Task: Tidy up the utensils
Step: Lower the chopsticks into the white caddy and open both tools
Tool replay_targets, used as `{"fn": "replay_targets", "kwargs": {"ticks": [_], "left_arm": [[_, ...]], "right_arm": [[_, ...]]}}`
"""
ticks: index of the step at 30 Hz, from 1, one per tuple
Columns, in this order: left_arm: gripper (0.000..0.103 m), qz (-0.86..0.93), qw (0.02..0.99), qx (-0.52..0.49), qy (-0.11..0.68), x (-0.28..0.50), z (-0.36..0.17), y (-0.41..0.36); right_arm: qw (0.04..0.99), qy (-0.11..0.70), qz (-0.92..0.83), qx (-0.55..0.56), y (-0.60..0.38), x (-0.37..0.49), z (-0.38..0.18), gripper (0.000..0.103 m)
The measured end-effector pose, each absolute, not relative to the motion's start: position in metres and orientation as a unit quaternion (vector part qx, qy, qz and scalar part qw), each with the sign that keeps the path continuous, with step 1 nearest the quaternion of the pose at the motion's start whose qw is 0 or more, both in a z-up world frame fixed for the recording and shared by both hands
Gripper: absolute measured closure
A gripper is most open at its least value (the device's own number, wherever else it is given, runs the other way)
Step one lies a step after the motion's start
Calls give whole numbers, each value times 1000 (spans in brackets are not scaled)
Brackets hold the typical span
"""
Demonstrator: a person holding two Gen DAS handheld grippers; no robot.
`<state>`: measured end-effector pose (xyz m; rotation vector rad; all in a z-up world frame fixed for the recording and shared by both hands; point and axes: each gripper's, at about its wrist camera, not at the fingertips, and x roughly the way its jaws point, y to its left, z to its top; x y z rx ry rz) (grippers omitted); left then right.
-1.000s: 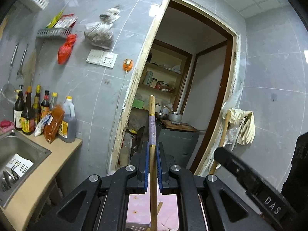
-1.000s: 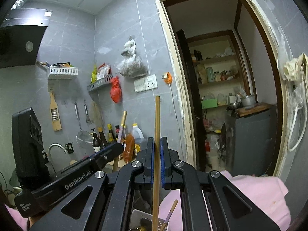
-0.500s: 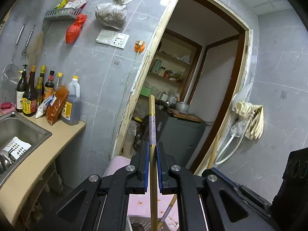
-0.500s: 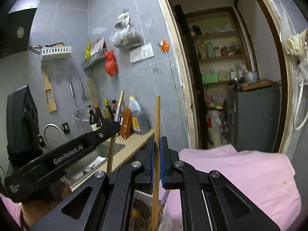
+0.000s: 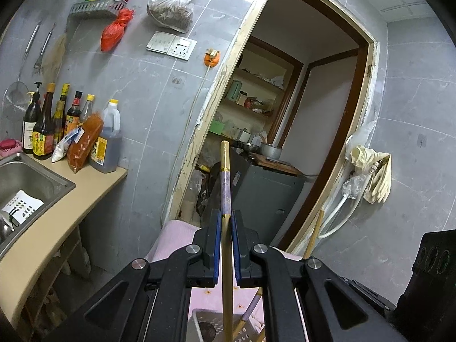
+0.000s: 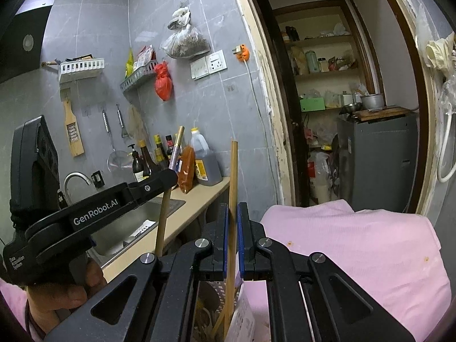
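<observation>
Pink cloth covers a surface ahead, below both tongs. Table at left carries a steel sink, bottles and an oil jug against the grey tiled wall. White perforated basket sits low between the tool arms, more utensils inside; contents blurred. Left tongs clenched on a gold chopstick with a purple band, upright, lower end reaching down into the basket. Right tongs clenched on a plain wooden chopstick, also upright, lower end in the basket. A hand grips the left tool.
</observation>
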<state>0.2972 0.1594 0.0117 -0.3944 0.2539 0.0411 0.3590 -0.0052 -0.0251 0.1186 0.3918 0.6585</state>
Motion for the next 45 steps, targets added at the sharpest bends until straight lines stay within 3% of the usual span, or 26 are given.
{"fn": "replay_targets", "kwargs": {"ticks": [28, 33, 36, 38, 42, 45], "left_arm": [[95, -30, 974, -149, 170, 243, 1, 144], [95, -27, 972, -153, 178, 238, 1, 145], [95, -27, 971, -151, 181, 235, 4, 144], [91, -26, 972, -149, 181, 233, 6, 142], [74, -26, 971, -148, 184, 229, 8, 140], [73, -22, 971, -145, 190, 228, 9, 138]], "right_arm": [[909, 233, 347, 7, -6, 315, -34, 96], [910, 234, 341, 14, -11, 310, -32, 83], [914, 231, 332, 19, -15, 306, -29, 82], [918, 229, 325, 21, -18, 303, -26, 78], [923, 224, 311, 25, -26, 296, -22, 73], [928, 220, 301, 24, -32, 289, -17, 68]]}}
